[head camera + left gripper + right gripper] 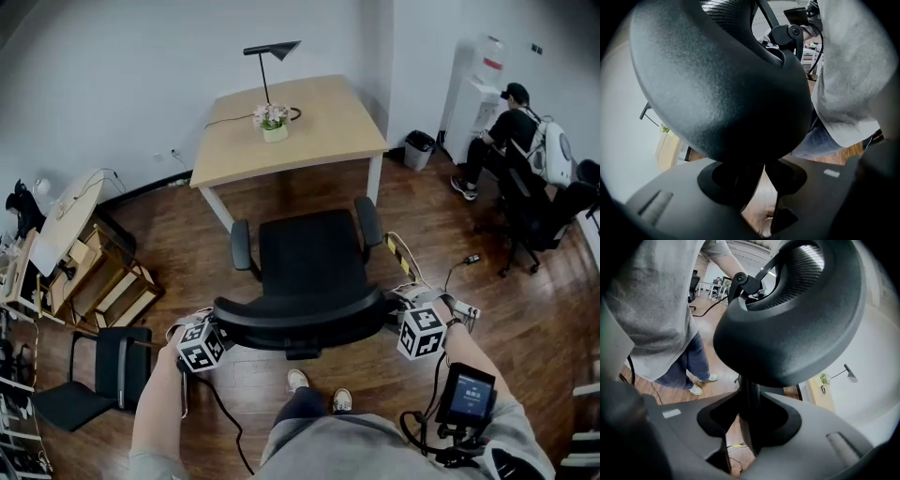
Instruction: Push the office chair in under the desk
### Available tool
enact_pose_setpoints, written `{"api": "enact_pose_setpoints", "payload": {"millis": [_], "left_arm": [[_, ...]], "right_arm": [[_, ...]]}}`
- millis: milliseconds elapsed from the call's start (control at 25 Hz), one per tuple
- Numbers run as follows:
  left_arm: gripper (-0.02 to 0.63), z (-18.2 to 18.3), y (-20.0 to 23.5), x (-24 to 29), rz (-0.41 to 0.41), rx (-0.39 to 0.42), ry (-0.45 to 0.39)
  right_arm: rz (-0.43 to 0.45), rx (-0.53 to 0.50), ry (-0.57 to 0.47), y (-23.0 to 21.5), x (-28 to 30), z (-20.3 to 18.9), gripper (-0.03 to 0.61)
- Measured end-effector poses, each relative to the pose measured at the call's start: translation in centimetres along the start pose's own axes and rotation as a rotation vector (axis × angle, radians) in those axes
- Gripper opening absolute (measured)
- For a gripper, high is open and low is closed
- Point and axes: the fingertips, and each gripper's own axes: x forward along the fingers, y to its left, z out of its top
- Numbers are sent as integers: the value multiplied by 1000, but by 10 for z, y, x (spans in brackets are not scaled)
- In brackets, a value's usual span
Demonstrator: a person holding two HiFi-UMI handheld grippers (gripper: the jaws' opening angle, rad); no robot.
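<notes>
A black office chair [309,258] stands on the wood floor, facing a light wooden desk [323,117], with its seat just short of the desk's front edge. My left gripper [217,330] clamps the left end of the curved backrest [300,317]. My right gripper [398,314] clamps the right end. In the left gripper view the backrest rim [717,79] fills the space between the jaws of the left gripper [759,180]. The right gripper view shows the rim [792,319] held the same way by the right gripper [745,418].
A lamp [272,52] and a small plant [273,120] stand on the desk. At the lower left is a second black chair [103,375], with a wooden rack [108,281] behind it. A cable [403,258] lies right of the chair. A seated person [511,131] is at the far right.
</notes>
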Motion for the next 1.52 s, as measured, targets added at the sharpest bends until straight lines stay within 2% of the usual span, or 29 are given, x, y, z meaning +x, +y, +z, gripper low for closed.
{"api": "enact_pose_setpoints", "payload": {"millis": [240, 760, 1200, 1520], "left_arm": [[166, -13, 38, 7, -8, 11, -13], [169, -39, 118, 31, -102, 33, -46], [175, -56, 187, 50, -150, 59, -75], [175, -69, 233, 65, -157, 85, -83]], "right_arm": [[3, 3, 4, -36, 21, 2, 143], [22, 42, 38, -107, 68, 1, 144], [25, 79, 63, -168, 102, -1, 146], [15, 94, 73, -207, 126, -1, 149]]}}
